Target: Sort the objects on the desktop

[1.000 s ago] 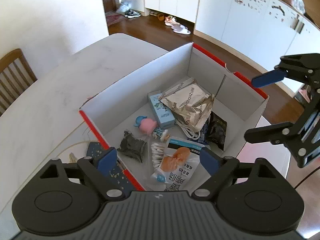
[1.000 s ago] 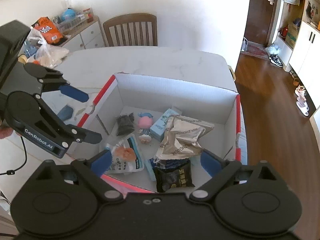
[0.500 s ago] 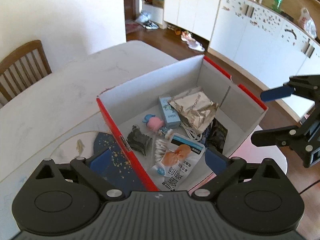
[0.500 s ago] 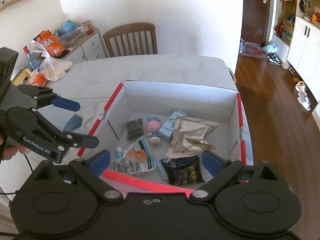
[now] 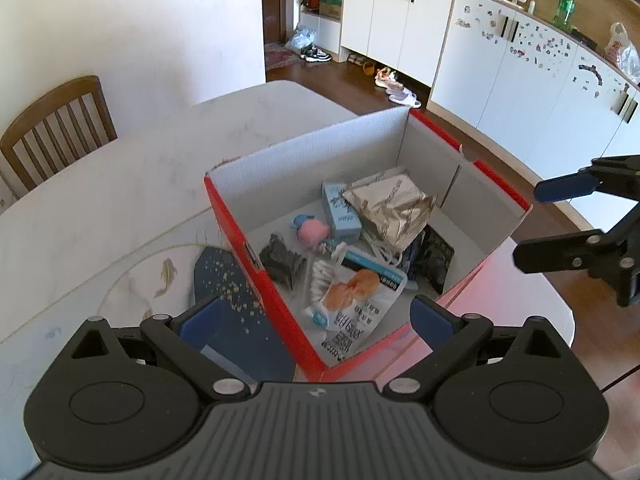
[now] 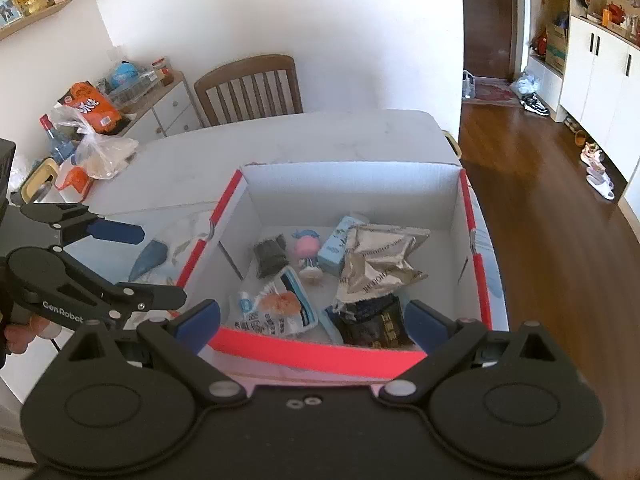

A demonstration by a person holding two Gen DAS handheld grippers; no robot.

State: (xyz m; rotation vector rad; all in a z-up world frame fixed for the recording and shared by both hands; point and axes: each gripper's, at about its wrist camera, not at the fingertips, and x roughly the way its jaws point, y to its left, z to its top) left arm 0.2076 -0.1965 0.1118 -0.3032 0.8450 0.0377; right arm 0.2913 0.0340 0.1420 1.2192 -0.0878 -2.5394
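A red-and-white cardboard box (image 5: 236, 224) (image 6: 320, 354) stands open on the white table. Inside lie a silver snack bag (image 5: 394, 208) (image 6: 378, 260), a light blue carton (image 5: 340, 212), a pink figurine (image 5: 312, 232) (image 6: 306, 246), a black packet (image 5: 282, 262), a white packet with an orange picture (image 5: 354, 300) (image 6: 276, 308) and a dark packet (image 6: 374, 320). My left gripper (image 5: 314, 320) (image 6: 140, 266) hangs open and empty above the box's near-left corner. At the box's opposite side, my right gripper (image 6: 312, 320) (image 5: 548, 220) is open and empty too.
A blue gold-speckled dish (image 5: 224, 280) (image 6: 150, 258) lies on a fish-patterned mat just left of the box. A wooden chair (image 5: 52, 120) (image 6: 250, 88) stands at the table's far side. A sideboard with bags (image 6: 92, 108) and white cabinets (image 5: 500, 48) line the room.
Both grippers have drawn back and up from the box, staying open and empty. More of the table and room shows; the box contents lie as before.
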